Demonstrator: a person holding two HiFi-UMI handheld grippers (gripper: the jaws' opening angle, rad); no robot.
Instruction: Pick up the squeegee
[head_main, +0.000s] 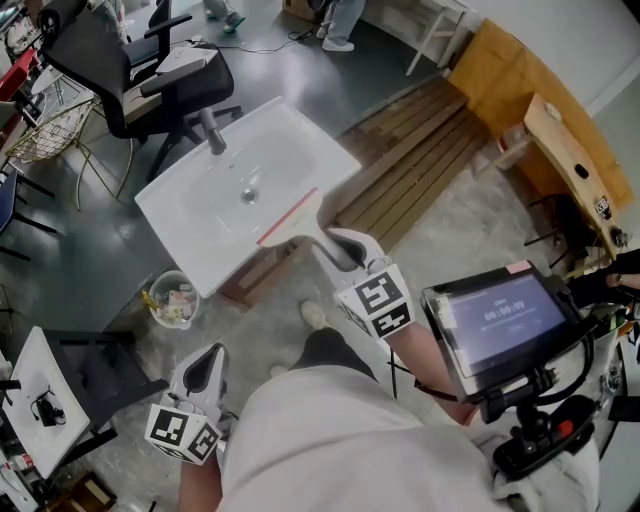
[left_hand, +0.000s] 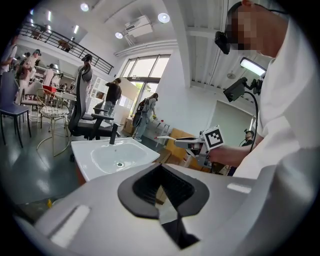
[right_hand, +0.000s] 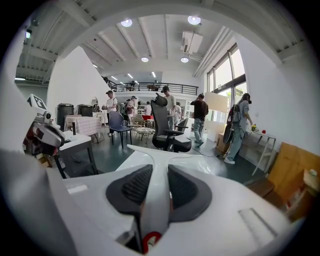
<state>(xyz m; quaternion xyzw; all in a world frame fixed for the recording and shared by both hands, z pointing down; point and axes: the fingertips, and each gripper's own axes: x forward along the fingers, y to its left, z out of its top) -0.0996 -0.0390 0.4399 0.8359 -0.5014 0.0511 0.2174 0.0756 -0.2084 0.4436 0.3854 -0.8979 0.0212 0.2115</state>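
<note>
A white sink (head_main: 185, 215) is seen on a dark workshop floor, just ahead of the right gripper (head_main: 338, 243). The squeegee (head_main: 288, 217) is clamped by its white handle between that gripper's jaws, with its blade carried beyond their tips at the sink's near rim. The left gripper (head_main: 205, 362) is held with jaws together, empty.

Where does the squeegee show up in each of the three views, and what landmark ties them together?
Head view: squeegee near centre, red blade over the sink edge, handle in the right gripper.
Left gripper view: squeegee right of centre, thin, pointing left.
Right gripper view: squeegee bottom centre, handle between the fingers.
Shared landmark: black office chair, upper left in head view, left in left gripper view, centre in right gripper view.
</note>
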